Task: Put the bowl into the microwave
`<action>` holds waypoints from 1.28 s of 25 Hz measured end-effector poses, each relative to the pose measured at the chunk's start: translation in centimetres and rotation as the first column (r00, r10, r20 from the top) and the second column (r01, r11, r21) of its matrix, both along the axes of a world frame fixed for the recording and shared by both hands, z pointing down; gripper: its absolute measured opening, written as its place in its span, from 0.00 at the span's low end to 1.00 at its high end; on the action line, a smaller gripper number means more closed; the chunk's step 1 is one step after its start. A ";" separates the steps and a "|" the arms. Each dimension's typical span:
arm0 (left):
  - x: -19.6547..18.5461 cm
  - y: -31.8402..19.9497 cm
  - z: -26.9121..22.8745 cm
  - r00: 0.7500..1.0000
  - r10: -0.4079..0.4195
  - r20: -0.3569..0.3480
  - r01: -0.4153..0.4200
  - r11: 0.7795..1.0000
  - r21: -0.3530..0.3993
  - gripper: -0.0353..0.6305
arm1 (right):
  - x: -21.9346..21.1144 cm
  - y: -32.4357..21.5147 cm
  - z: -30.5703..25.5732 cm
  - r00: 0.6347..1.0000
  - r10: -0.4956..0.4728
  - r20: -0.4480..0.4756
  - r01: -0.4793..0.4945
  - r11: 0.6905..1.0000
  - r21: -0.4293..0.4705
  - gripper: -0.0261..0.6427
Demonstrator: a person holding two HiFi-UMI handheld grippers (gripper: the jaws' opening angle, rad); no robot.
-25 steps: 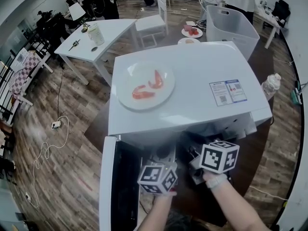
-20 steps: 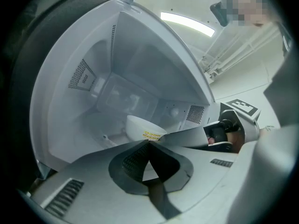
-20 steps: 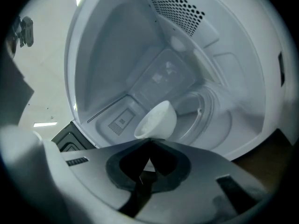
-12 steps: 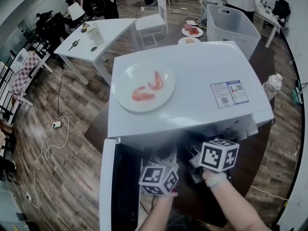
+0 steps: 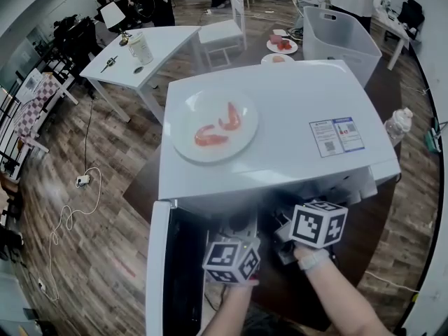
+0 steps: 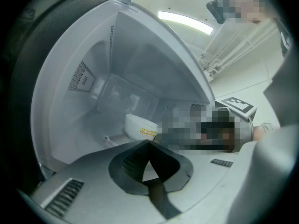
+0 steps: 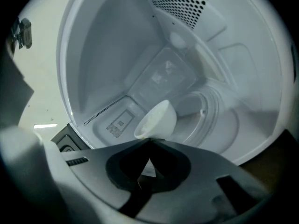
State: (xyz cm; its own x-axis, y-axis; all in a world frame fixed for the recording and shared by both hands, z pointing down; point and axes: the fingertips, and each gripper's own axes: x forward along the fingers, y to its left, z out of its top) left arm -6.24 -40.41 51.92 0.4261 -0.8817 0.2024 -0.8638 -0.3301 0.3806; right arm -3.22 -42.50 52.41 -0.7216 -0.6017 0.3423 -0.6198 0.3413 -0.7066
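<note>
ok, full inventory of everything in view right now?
microwave: 1, white, centre, door open
bowl: 1, white, inside microwave cavity, tilted
plate: 1, white, on microwave top
shrimp: 2, orange-pink, on plate
sticker: 1, white and blue, microwave top
tub: 1, pale grey, behind microwave
bottle: 1, clear, right of microwave
table: 1, white, back left
pitcher: 1, pale, on table
chair: 1, white, beside table
left gripper: 1, grey, shut, empty
right gripper: 1, grey, shut on bowl rim
</note>
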 end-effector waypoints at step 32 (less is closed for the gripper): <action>1.8 4.6 -2.3 0.999 0.034 -0.006 -0.034 0.999 0.035 0.07 | 1.1 6.4 -3.0 0.997 -0.077 0.028 0.072 0.983 0.167 0.04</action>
State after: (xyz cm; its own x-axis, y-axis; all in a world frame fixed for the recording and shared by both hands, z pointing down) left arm -4.41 -35.80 49.60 0.4574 -0.8730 0.1693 -0.8493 -0.3724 0.3741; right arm -2.15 -36.08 49.44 -0.7762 -0.5921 0.2168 -0.5645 0.4995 -0.6571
